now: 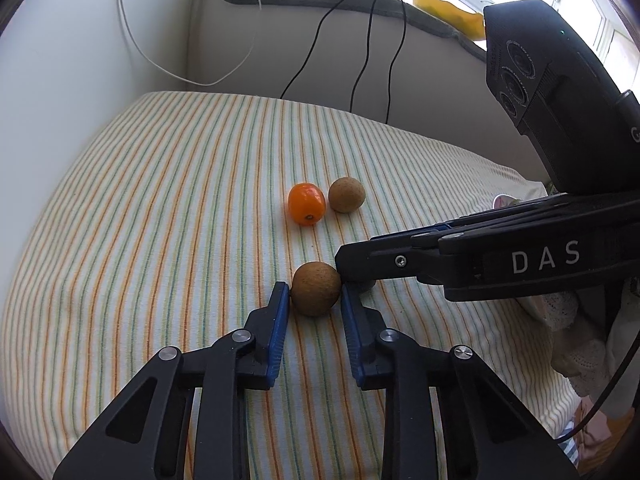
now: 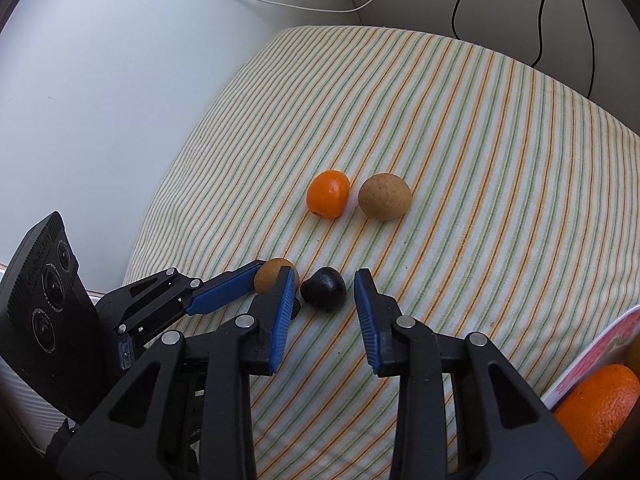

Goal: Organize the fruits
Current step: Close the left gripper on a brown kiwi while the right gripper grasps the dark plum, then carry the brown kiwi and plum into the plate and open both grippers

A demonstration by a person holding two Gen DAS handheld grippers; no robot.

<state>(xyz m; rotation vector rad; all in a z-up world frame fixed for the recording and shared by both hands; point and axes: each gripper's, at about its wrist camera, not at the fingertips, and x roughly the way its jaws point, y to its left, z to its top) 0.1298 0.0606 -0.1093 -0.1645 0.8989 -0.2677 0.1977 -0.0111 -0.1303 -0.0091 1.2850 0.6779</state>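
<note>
On the striped cloth, my left gripper has its blue pads on both sides of a round brown fruit, touching or nearly touching it as it rests on the cloth. That fruit also shows in the right wrist view. My right gripper is open around a small dark purple fruit lying on the cloth, with gaps on both sides. Farther back lie a small orange fruit and a second brown fruit, side by side.
A large orange sits beside a pink and white container edge at the lower right. Black cables and a white cable hang on the wall behind. Crumpled lace fabric lies at the right.
</note>
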